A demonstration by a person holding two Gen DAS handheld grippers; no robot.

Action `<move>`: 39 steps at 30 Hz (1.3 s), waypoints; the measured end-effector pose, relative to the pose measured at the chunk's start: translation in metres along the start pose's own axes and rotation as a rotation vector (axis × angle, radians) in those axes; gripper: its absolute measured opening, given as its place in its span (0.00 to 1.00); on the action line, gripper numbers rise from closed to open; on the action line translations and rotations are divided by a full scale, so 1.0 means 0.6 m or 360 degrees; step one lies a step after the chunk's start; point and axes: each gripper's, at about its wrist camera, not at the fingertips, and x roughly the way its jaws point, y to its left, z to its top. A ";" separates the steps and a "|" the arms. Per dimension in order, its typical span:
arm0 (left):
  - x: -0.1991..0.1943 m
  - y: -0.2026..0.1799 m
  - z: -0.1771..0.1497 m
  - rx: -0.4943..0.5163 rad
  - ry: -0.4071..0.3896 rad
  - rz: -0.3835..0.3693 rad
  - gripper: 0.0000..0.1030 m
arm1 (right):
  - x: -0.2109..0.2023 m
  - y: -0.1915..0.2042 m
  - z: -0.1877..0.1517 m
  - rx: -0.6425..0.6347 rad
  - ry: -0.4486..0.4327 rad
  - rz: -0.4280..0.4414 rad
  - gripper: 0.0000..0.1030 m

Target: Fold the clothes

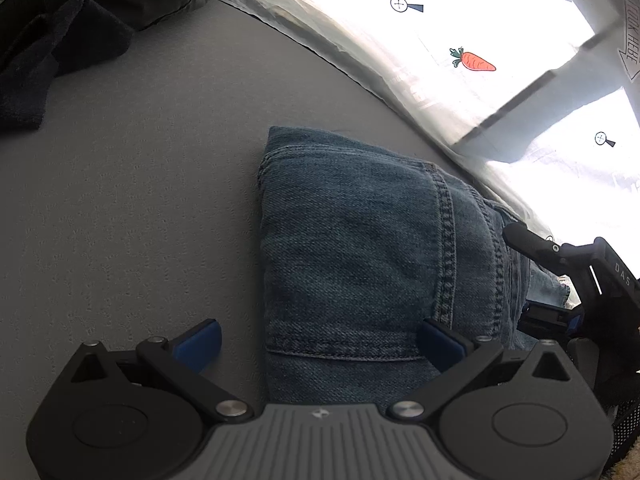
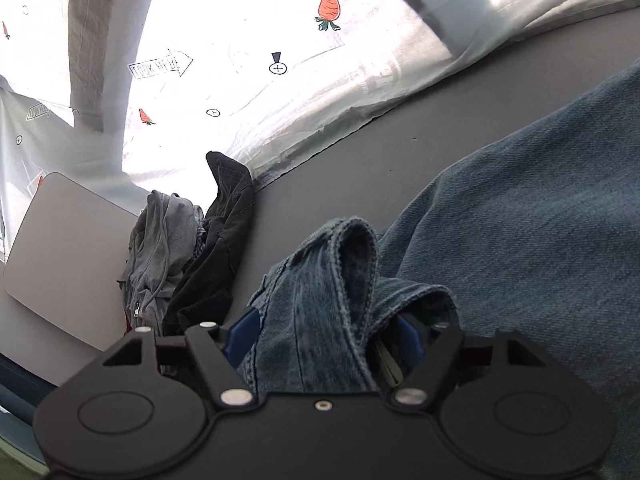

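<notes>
Folded blue jeans (image 1: pixel 360 240) lie on the grey table (image 1: pixel 140 180). My left gripper (image 1: pixel 316 344) is open just above the near edge of the jeans, with its blue pads (image 1: pixel 200 344) wide apart. In the right wrist view, my right gripper (image 2: pixel 324 336) stands open around a bunched hem of the jeans (image 2: pixel 332 280), with denim between the blue pads (image 2: pixel 240 332). The right gripper also shows at the right edge of the left wrist view (image 1: pixel 560 280).
A pile of dark and grey clothes (image 2: pixel 188 248) lies at the far side of the table, seen too in the left wrist view (image 1: pixel 80 20). A white carrot-print sheet (image 1: pixel 460 40) hangs beyond the table edge. A grey board (image 2: pixel 68 248) lies at left.
</notes>
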 end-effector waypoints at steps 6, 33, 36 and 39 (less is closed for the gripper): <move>-0.001 0.002 0.003 -0.0011 0.0011 -0.0008 1.00 | 0.011 0.021 -0.012 0.0006 0.0019 0.0034 0.19; -0.157 0.105 0.064 -0.0287 -0.0394 0.0151 1.00 | -0.047 0.245 0.058 0.0023 -0.0180 0.0431 0.15; -0.134 0.083 0.059 -0.0201 -0.0336 0.0165 1.00 | -0.078 0.203 0.074 0.0097 -0.0236 0.0356 0.15; -0.112 0.057 0.054 -0.0129 -0.0278 0.0151 1.00 | -0.107 0.176 0.087 0.0107 -0.0295 0.0267 0.15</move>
